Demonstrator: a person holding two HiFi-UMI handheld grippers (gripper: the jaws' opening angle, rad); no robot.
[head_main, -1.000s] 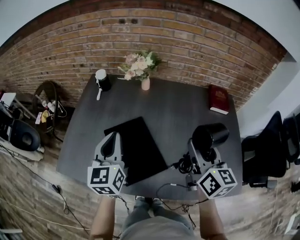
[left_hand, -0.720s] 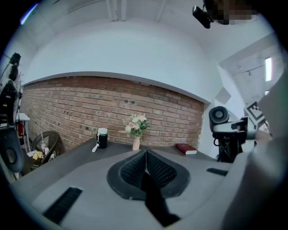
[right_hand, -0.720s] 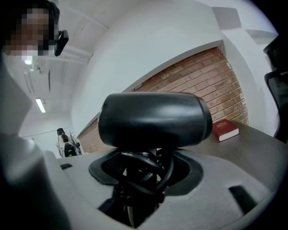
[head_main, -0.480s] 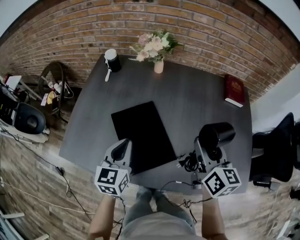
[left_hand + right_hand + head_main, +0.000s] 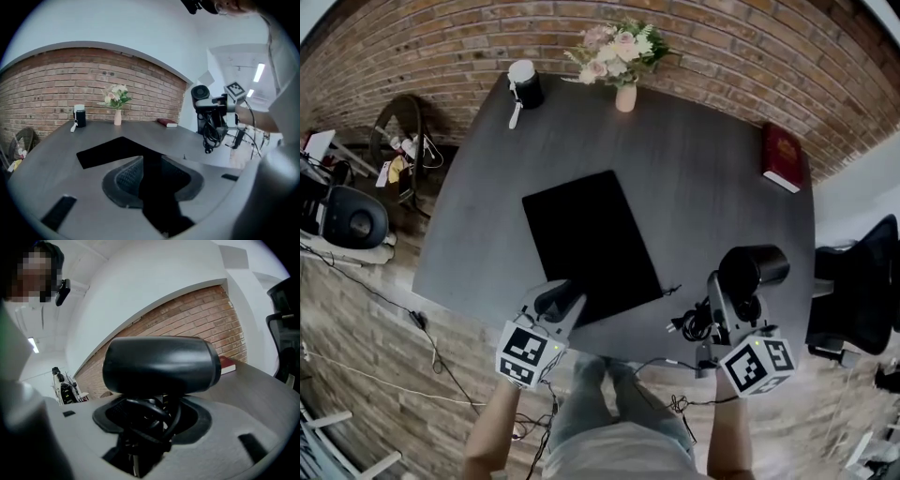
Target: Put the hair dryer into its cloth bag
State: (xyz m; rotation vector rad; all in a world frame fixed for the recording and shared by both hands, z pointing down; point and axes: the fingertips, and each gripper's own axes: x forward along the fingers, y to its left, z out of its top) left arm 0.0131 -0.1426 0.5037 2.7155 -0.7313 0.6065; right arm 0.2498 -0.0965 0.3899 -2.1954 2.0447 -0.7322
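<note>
While the right gripper [image 5: 727, 302] clamped the hair dryer [image 5: 753, 270] over the near right corner of the desk [image 5: 694, 169], the left gripper [image 5: 563, 298] was just opening its jaws, the near corner of the bag [image 5: 586, 239] between them; next up, I reckoned: pinch that edge open.

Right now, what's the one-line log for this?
left gripper: jaws just opened, cloth bag edge between | right gripper: shut on hair dryer

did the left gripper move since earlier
Yes. The left gripper moved toward the near corner of the cloth bag; its jaws have just been opening, bag corner between them.
</note>
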